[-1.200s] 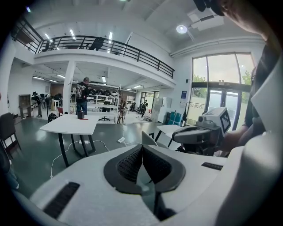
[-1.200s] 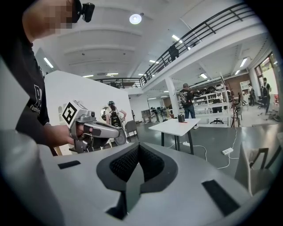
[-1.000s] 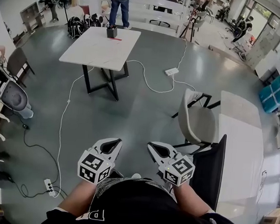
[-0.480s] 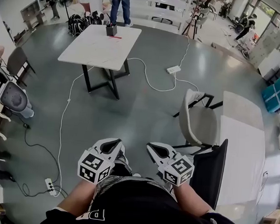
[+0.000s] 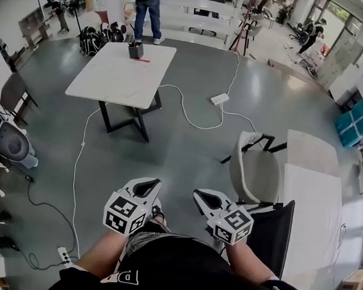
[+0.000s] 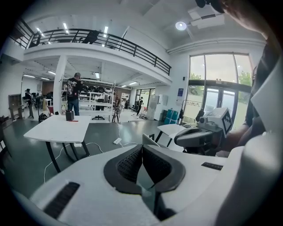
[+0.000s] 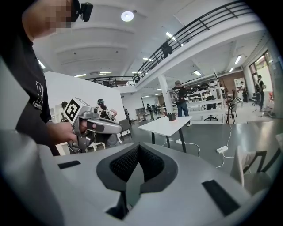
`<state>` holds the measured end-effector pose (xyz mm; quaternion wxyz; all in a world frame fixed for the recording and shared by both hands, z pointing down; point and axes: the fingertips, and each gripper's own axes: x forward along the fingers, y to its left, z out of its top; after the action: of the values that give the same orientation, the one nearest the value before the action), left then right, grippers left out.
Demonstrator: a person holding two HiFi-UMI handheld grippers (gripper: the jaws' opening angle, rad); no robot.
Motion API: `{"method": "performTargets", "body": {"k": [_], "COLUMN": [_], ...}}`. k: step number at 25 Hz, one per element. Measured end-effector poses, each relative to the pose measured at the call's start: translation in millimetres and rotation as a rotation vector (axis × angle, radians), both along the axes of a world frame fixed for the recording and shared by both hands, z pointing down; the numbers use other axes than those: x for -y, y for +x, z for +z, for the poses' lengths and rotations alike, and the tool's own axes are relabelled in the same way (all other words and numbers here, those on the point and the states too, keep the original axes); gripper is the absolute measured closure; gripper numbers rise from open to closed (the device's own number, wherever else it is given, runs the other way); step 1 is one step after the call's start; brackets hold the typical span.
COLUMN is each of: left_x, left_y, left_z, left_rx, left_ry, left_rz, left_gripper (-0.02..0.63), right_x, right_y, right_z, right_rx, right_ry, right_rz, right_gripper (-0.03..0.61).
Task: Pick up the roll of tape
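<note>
Near the body, the left tongs [image 5: 146,184] and right tongs [image 5: 203,196] are held pressed together, empty. No roll of tape can be made out; if it lies on the far table [image 5: 111,80], the floor cable [image 5: 76,165] could be tripped over

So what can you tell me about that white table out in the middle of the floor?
The white table is a plain rectangle with a smooth, pale top that looks faintly veined like stone. It sits level on a black frame of crossed legs and stands by itself on the grey floor. Near its far end sit a small dark container and a thin red item. A white cable lies on the floor beside its legs.
</note>
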<state>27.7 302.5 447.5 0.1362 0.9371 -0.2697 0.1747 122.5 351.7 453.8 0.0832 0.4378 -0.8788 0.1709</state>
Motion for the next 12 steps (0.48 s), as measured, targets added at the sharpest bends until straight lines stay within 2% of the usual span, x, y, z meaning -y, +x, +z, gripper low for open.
{"method": "performTargets", "body": {"k": [7, 12], "left_x": [76.2, 133.7], "left_y": [-9.6, -31.7], "left_z": [-3.3, -5.4], "left_rx": [-0.011, -0.030], "left_ry": [-0.011, -0.011], "left_rz": [0.002, -0.028], "left_gripper": [0.594, 0.594], "right_x": [77.6, 131.4], "right_y": [-9.4, -33.5], "right_z": [-8.0, -10.3], "right_rx": [-0.022, -0.042], "right_ry": [-0.016, -0.023], "right_rz": [0.001, -0.029], "right_gripper": [0.574, 0.574]}}
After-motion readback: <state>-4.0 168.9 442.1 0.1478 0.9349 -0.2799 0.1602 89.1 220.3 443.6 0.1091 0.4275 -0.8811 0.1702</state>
